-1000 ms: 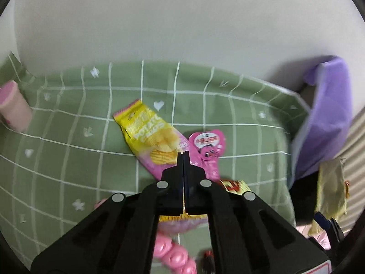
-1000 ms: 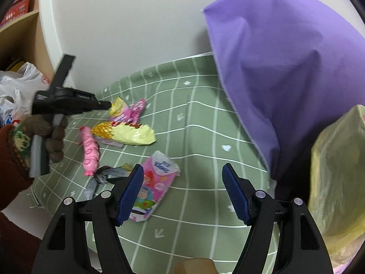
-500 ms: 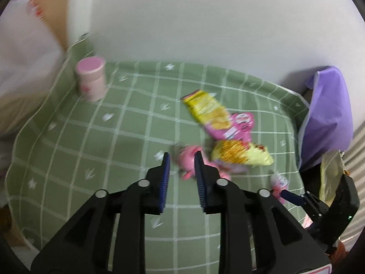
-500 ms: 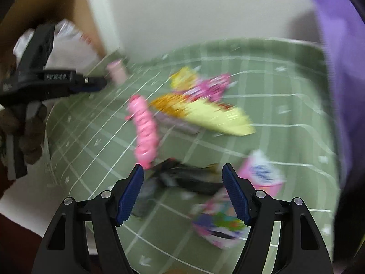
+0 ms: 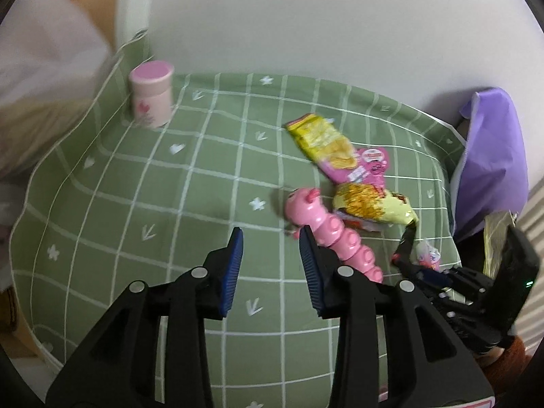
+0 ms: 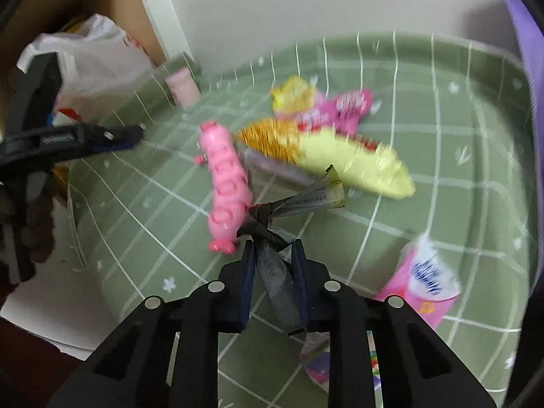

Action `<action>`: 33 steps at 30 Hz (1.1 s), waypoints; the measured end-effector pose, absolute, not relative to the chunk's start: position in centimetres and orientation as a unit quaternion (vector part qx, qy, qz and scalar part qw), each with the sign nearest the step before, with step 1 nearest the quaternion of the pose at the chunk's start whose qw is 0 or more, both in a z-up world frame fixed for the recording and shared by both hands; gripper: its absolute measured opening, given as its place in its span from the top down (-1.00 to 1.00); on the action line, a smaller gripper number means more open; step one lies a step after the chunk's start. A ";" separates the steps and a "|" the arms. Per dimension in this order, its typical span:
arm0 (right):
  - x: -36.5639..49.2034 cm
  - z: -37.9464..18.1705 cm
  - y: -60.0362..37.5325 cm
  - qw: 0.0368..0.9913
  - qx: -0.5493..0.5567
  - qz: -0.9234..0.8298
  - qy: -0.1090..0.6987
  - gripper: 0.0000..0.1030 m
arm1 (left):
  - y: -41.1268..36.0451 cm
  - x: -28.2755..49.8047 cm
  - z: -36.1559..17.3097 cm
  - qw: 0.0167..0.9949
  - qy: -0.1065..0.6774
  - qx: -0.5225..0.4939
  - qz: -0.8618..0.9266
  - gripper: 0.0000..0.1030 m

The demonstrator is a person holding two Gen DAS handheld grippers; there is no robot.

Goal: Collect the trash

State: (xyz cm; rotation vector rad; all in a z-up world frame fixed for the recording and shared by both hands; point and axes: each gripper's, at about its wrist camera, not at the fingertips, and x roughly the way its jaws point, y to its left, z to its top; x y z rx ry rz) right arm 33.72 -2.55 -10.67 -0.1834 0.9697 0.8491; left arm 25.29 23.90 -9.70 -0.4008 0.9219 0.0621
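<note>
We are in the picking step of collecting the trash. Our right claw (image 6: 272, 248) has just been closing, and its pads now pinch the dark twisted wrapper (image 6: 292, 210), which lies on the green checked cloth (image 5: 163, 204) just beside the pink caterpillar toy (image 6: 226, 187). Our left claw (image 5: 270, 261) has just been opening; it stands spread above bare cloth, with nothing between its pads, near the head of the toy. The other trash, a yellow snack bag (image 6: 353, 166), a pink packet (image 6: 343, 108) and a tissue pack (image 6: 421, 285), waits on the cloth. Next, we think, the right claw must lift the wrapper without dragging the toy and carry it to a bag.
</note>
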 end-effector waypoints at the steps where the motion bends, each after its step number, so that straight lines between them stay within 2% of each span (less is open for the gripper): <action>1: 33.6 -9.5 -3.0 0.805 -0.079 0.393 0.437 0.59 | 23.5 25.6 -9.5 0.878 0.440 -0.187 0.024 0.35; 4: 33.4 -7.0 -4.4 0.826 -0.067 0.383 0.409 0.59 | 22.0 27.0 -8.9 0.886 0.430 -0.171 -0.006 0.32; 8: 33.5 -4.8 -7.2 0.853 -0.057 0.347 0.386 0.59 | 19.5 29.8 -8.6 0.888 0.428 -0.150 -0.075 0.12; 11: 33.7 -4.7 -9.4 0.865 -0.053 0.315 0.388 0.59 | 18.5 32.9 -9.5 0.872 0.445 -0.179 -0.097 0.07; 15: 33.7 -4.8 -12.1 0.876 -0.039 0.281 0.390 0.59 | 18.0 36.5 -11.6 0.858 0.451 -0.237 -0.073 -0.18; 26: 34.0 -5.6 -16.8 0.884 -0.032 0.234 0.403 0.59 | 14.0 43.3 -15.1 0.841 0.509 -0.182 0.005 -0.18; 28: 33.7 -5.8 -17.2 0.885 -0.035 0.230 0.404 0.59 | 14.0 43.7 -15.0 0.841 0.509 -0.183 0.022 -0.06; 29: 33.7 -5.8 -17.3 0.885 -0.036 0.229 0.404 0.59 | 14.4 43.8 -15.0 0.840 0.506 -0.195 0.026 0.22; 30: 33.6 -5.8 -17.4 0.885 -0.037 0.228 0.403 0.59 | 15.0 43.9 -14.9 0.837 0.505 -0.209 0.029 0.64; 31: 33.6 -5.7 -17.6 0.886 -0.036 0.227 0.402 0.59 | 15.5 43.9 -14.9 0.834 0.507 -0.216 0.034 0.79; 33: 33.5 -5.6 -17.8 0.888 -0.035 0.226 0.400 0.59 | 16.4 43.6 -14.7 0.834 0.504 -0.223 0.034 0.93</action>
